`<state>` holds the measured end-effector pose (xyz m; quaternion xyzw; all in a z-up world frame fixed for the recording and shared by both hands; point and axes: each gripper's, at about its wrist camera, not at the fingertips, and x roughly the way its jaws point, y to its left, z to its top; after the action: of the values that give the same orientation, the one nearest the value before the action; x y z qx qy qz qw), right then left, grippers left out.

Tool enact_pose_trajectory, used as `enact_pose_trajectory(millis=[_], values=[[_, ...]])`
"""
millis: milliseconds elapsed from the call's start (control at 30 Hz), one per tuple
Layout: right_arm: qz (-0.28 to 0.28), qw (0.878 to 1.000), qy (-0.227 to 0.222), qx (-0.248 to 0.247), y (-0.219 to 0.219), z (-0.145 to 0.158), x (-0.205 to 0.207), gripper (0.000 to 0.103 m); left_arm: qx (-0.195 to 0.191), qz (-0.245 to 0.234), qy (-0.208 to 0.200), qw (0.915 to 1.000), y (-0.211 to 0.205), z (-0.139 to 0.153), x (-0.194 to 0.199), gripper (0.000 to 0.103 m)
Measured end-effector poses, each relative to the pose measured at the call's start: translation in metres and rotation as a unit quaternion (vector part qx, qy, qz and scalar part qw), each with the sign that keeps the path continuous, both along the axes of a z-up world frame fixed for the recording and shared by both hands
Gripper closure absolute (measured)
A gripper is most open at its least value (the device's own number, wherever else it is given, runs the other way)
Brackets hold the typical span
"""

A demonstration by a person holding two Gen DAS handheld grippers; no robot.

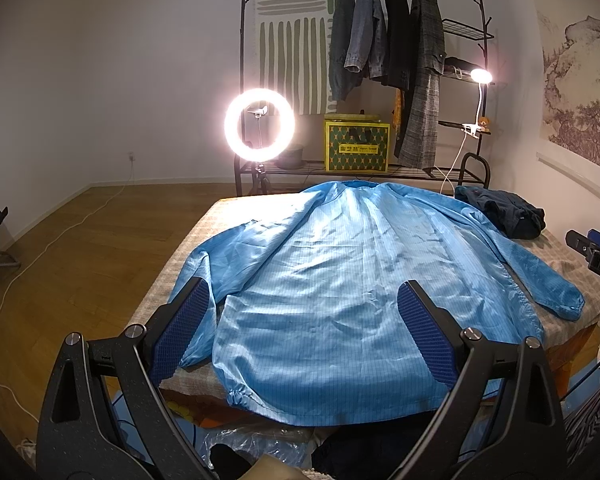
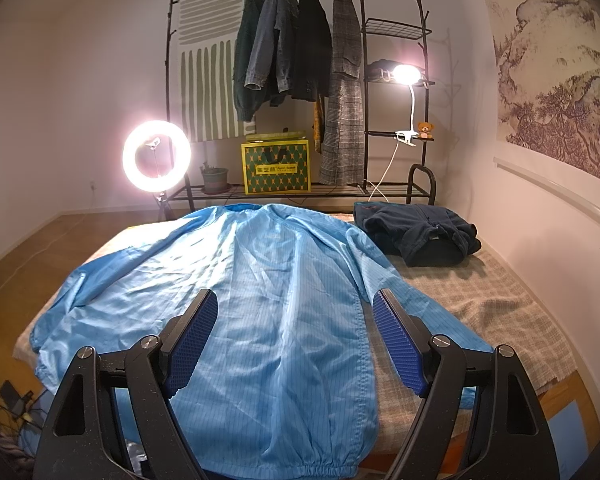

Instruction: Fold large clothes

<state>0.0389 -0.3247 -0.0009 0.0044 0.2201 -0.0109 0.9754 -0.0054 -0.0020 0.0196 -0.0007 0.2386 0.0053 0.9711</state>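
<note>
Light-blue jacket (image 1: 340, 280) spread flat, back side up, across checked beige bed cover (image 2: 500, 312); collar toward far edge, elastic hem hanging over near edge. Both sleeves angled outward and down, left cuff lying near bed's left edge, right cuff near the right edge. Fine grid pattern on shiny fabric, shallow wrinkles down the middle.

Left gripper (image 1: 304, 304) hovering above hem's left part, jaws spread wide, holding nothing; blue ribbed pads (image 1: 188, 328) apart from cloth. Right gripper (image 2: 294, 312) likewise wide open and empty, poised over hem's right half, its pads (image 2: 400, 344) clear of fabric. Tip of right gripper also visible at right edge of left wrist view.

Folded dark navy garment (image 2: 416, 232) resting at bed's far right corner, just beside jacket's right shoulder. Beyond bed: lit ring light (image 1: 259, 120) on tripod, black clothes rack (image 2: 364, 92) with four hanging coats, yellow-green patterned box (image 2: 276, 168) on lower shelf, clip lamp (image 2: 407, 74) glowing, small teddy bear (image 2: 425, 129) on side shelf, potted plant (image 2: 214, 178). Landscape painting (image 2: 556, 92) on right wall. Wooden floor (image 1: 80, 240) with white cable trailing along it.
</note>
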Motion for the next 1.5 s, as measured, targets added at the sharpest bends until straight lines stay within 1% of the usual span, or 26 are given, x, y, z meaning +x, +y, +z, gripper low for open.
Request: enact_pose_trajectory(millis=[233, 600, 733, 833, 900, 933, 1000, 1033, 1067, 1133, 1200, 1233, 1300, 1333, 1400, 1433, 1500], values=[[0.000, 1.000, 0.000, 0.000, 0.000, 0.000, 0.000, 0.023, 0.000, 0.000, 0.000, 1.0000, 0.000, -0.001, 0.000, 0.006], [0.005, 1.000, -0.001, 0.003, 0.007, 0.001, 0.003, 0.023, 0.000, 0.004, 0.007, 1.0000, 0.004, 0.012, 0.001, 0.006], [0.008, 1.000, 0.000, 0.006, 0.011, 0.002, 0.006, 0.023, 0.001, 0.010, 0.015, 0.9998, 0.010, -0.001, 0.011, 0.006], [0.010, 1.000, 0.000, 0.009, 0.014, 0.003, 0.009, 0.023, -0.001, 0.012, 0.027, 0.9996, 0.018, -0.005, 0.021, 0.006], [0.012, 1.000, 0.002, 0.008, 0.018, 0.003, 0.014, 0.023, 0.005, 0.013, 0.032, 0.9994, 0.026, -0.005, 0.030, 0.012], [0.015, 1.000, 0.003, 0.010, 0.018, 0.003, 0.015, 0.023, 0.010, 0.019, 0.033, 0.9992, 0.031, -0.006, 0.034, 0.017], [0.022, 1.000, 0.005, 0.014, 0.022, 0.004, 0.021, 0.023, 0.005, 0.031, 0.036, 0.9989, 0.047, -0.008, 0.046, 0.018], [0.024, 1.000, 0.004, 0.015, 0.024, 0.004, 0.023, 0.023, -0.002, 0.034, 0.041, 0.9986, 0.057, -0.012, 0.051, 0.020], [0.025, 1.000, 0.002, 0.015, 0.026, 0.005, 0.024, 0.023, -0.005, 0.040, 0.050, 0.9979, 0.067, -0.015, 0.058, 0.026], [0.032, 0.999, -0.008, 0.015, 0.032, 0.007, 0.028, 0.023, -0.017, 0.058, 0.068, 0.9959, 0.093, -0.022, 0.075, 0.030], [0.045, 0.999, -0.017, 0.016, 0.039, 0.010, 0.032, 0.023, -0.029, 0.075, 0.081, 0.9934, 0.118, -0.031, 0.090, 0.032], [0.051, 0.998, -0.020, 0.019, 0.042, 0.012, 0.035, 0.023, -0.035, 0.087, 0.089, 0.9916, 0.135, -0.038, 0.099, 0.034], [0.065, 0.997, -0.028, 0.027, 0.049, 0.016, 0.042, 0.023, -0.038, 0.087, 0.112, 0.9892, 0.157, -0.050, 0.114, 0.034], [0.070, 0.997, -0.029, 0.029, 0.052, 0.018, 0.045, 0.023, -0.044, 0.091, 0.126, 0.9869, 0.169, -0.057, 0.121, 0.034], [0.082, 0.996, -0.029, 0.030, 0.063, 0.023, 0.055, 0.023, -0.070, 0.100, 0.146, 0.9818, 0.193, -0.070, 0.132, 0.034], [0.088, 0.995, -0.029, 0.027, 0.068, 0.024, 0.059, 0.023, -0.097, 0.104, 0.164, 0.9762, 0.209, -0.080, 0.140, 0.034], [0.103, 0.994, -0.027, 0.019, 0.079, 0.025, 0.066, 0.023, -0.145, 0.116, 0.186, 0.9650, 0.230, -0.093, 0.149, 0.034]])
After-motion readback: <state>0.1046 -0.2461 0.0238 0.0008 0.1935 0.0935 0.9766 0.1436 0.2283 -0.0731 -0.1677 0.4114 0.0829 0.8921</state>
